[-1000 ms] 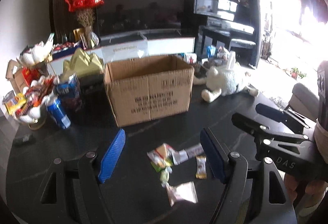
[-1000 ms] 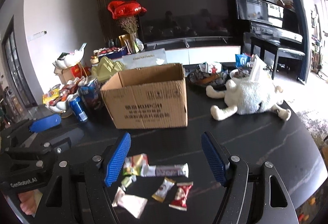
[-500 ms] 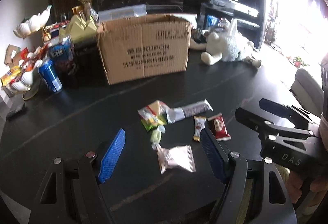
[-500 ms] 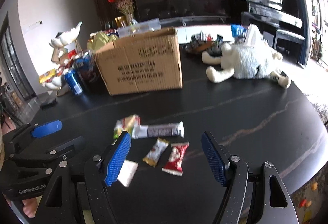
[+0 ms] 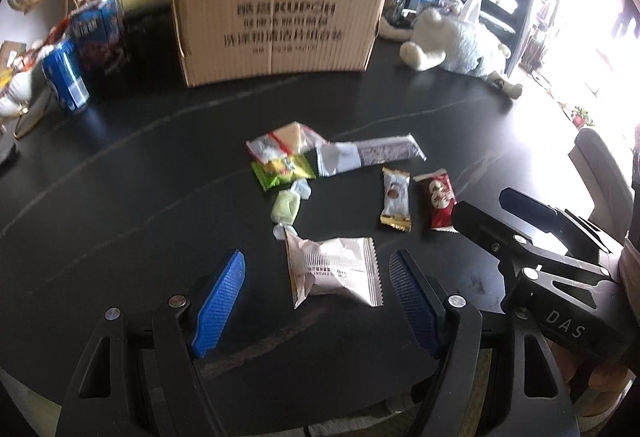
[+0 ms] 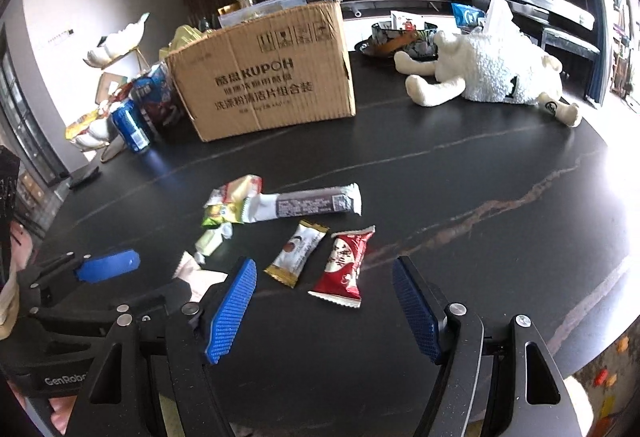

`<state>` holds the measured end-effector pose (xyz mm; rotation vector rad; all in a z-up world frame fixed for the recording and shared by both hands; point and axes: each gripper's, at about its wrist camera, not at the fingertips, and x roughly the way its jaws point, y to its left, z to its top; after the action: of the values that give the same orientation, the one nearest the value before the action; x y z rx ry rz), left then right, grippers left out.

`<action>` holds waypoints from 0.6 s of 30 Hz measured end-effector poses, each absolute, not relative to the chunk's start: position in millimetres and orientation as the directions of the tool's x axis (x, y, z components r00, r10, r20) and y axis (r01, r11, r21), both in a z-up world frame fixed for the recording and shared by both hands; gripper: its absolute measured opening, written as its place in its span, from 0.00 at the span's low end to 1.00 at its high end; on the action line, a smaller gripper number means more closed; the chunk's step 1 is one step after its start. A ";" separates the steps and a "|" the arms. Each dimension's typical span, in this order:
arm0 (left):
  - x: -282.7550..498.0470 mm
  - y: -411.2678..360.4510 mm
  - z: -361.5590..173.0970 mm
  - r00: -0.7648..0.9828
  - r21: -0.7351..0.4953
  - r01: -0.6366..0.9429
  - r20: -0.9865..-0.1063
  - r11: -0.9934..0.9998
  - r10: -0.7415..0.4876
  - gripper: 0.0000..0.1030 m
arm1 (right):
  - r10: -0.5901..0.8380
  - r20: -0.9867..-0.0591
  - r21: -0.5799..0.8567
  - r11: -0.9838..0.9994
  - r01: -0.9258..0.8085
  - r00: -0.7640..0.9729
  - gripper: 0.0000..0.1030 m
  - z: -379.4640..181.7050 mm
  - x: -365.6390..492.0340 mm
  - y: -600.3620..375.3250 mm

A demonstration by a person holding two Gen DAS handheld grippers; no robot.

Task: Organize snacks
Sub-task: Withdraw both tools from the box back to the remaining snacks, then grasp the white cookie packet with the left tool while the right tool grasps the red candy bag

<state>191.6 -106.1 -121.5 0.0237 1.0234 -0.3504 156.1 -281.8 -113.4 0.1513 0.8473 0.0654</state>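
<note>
At the bottom of the left wrist view the left gripper [image 5: 318,277] stands with its blue pads spread, and a white pillow packet [image 5: 334,271] lies flat on the black table [image 5: 120,205] between them, closer to the right-hand pad, with neither pad pressing on it. At the right edge of that frame the right gripper [image 5: 516,213] reaches in, its tip just beside a red snack packet [image 5: 439,197]. In the right wrist view the right gripper [image 6: 324,289] is likewise spread wide and holds nothing; the red snack packet [image 6: 345,265] lies between its pads, nearer the middle, and a white and gold sweet [image 6: 298,253] lies just left of it, near the left pad. Further up the table, at frame centre, a pale green wrapped sweet [image 5: 286,207] sits just above the white packet, then a bright green sachet [image 5: 282,169] partly under a clear yellow-and-red packet [image 5: 280,141], and a long silver bar wrapper [image 6: 308,203] stretches to the right, touching that pile. Beyond them, in the upper middle, stands an open cardboard box [image 6: 264,77] with printed lettering on its side. To its left are a blue drink can [image 6: 130,125] and blue snack packs [image 5: 98,31]; to its right, in the upper right, a white plush toy [image 6: 488,77] lies on the table.
</note>
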 end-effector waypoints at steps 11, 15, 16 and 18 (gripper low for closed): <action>205.0 -110.6 -146.1 0.403 -0.180 0.257 -0.873 0.950 -0.274 0.64 | 0.132 -0.766 0.170 0.985 0.001 0.629 0.59 -136.3 167.4 -283.4; 208.4 -114.1 -151.0 0.390 -0.187 0.244 -0.880 0.952 -0.273 0.61 | 0.136 -0.770 0.181 0.983 0.009 0.624 0.56 -141.3 171.6 -286.8; 209.3 -115.0 -151.3 0.389 -0.187 0.242 -0.880 0.952 -0.272 0.60 | 0.136 -0.771 0.183 0.983 0.011 0.622 0.54 -142.0 172.7 -288.0; 210.5 -117.1 -151.9 0.389 -0.185 0.241 -0.881 0.953 -0.269 0.57 | 0.138 -0.771 0.187 0.982 0.015 0.621 0.52 -143.2 174.6 -290.1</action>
<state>210.5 -117.1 -151.9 -0.0284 1.1258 -0.3241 174.6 -290.1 -143.2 0.1824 0.8988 0.0708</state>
